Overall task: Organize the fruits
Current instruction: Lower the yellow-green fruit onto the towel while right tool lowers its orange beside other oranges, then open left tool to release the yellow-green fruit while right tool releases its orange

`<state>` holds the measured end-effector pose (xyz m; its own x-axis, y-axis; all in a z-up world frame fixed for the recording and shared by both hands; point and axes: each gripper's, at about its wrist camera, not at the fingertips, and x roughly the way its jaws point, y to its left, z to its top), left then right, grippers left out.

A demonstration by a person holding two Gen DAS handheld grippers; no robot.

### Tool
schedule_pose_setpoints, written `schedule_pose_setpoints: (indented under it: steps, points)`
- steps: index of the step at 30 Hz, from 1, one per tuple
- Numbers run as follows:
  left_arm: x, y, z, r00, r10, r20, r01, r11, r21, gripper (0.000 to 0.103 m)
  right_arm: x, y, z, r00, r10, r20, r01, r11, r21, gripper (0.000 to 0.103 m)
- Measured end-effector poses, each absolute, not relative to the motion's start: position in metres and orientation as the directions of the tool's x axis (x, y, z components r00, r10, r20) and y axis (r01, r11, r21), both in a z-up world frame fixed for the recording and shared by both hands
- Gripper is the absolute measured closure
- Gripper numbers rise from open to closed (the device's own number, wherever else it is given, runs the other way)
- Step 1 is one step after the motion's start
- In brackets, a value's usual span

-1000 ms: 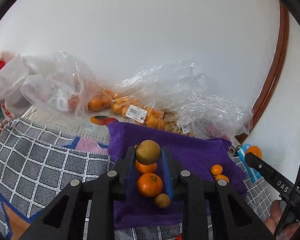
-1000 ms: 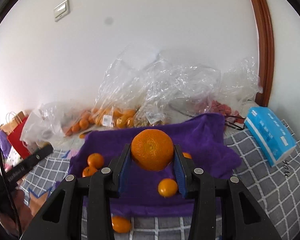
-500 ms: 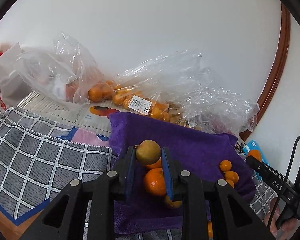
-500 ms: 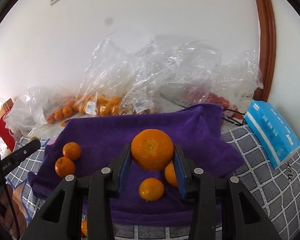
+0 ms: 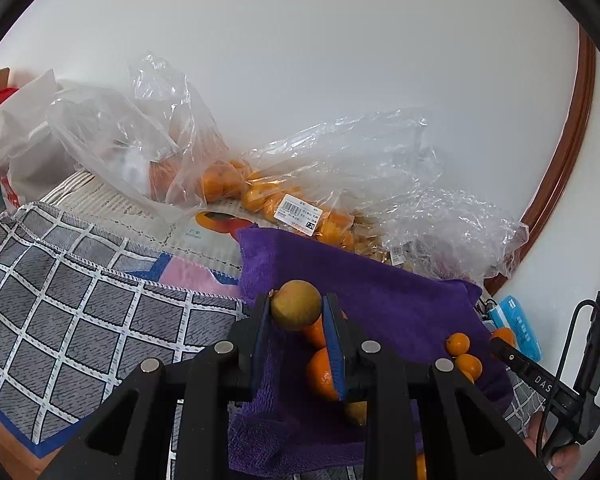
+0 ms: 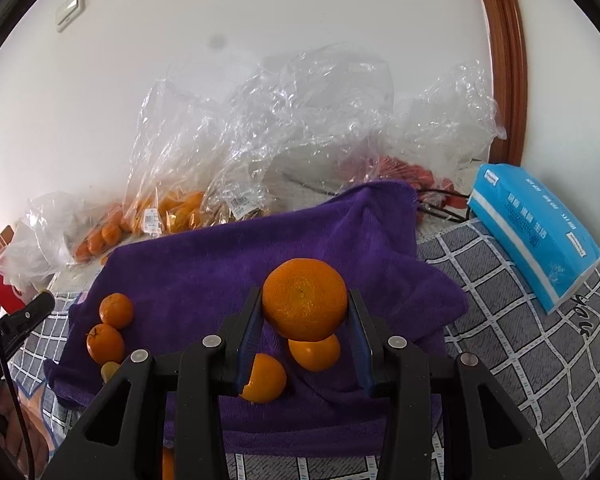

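**Both Grippers Lowered Their Fruit Over the Purple Towel**

Both cameras had come down toward the towel since a second before, and the plaid blanket filled less of the right view. Each black two-finger tool kept the same fruit clamped throughout.

At this moment the left gripper [image 5: 296, 314] had its blue-padded jaws closed on a small, dull yellow-green round fruit [image 5: 296, 305], held above the left part of the rumpled purple terry towel [image 5: 400, 300]. Loose small orange mandarins [image 5: 320, 372] lay on the towel under the tool, and two more [image 5: 458, 343] sat near the towel's right edge.

The right gripper [image 6: 305, 318] had its jaws pressed on a large round orange [image 6: 305, 299], hanging over the towel's middle. Two mandarins [image 6: 315, 351] lay below it, and another pair [image 6: 116, 310] rested near the towel's left edge.

Bare purple cloth stayed open beyond both held fruits, up to the towel's far edge. Behind that edge crowded crinkled clear plastic bags of oranges [image 5: 300, 208] against the white wall [image 5: 340, 60]. A blue tissue pack [image 6: 536, 232] lay on the grey grid-patterned blanket [image 6: 520, 340], just beside the towel's right side.

Both tools pointed forward and tilted downward, and each showed at the edge of the other's view.
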<state>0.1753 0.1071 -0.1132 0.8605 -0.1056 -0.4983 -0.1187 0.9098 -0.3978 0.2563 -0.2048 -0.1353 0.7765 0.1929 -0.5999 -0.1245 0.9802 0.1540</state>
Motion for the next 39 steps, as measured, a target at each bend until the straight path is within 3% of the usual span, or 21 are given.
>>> schedule_pose_setpoints:
  steps: [19,24,28,39]
  points:
    - [0.187,0.090,-0.125,0.816,-0.169,-0.553,-0.063,0.924,-0.376,0.078,0.259,-0.196,-0.152,0.679,0.180,-0.712,-0.178,0.981,0.078,0.062]
    - [0.190,0.086,-0.130,0.797,-0.185,-0.575,-0.053,0.926,-0.373,0.078,0.259,-0.199,-0.153,0.676,0.194,-0.711,-0.178,0.979,0.098,0.060]
    - [0.194,0.085,-0.135,0.774,-0.198,-0.602,-0.053,0.926,-0.374,0.078,0.258,-0.200,-0.149,0.695,0.180,-0.696,-0.168,0.982,0.086,0.051]
    - [0.196,0.085,-0.137,0.764,-0.187,-0.618,-0.064,0.930,-0.361,0.078,0.255,-0.208,-0.142,0.722,0.199,-0.662,-0.140,0.980,0.143,0.050]
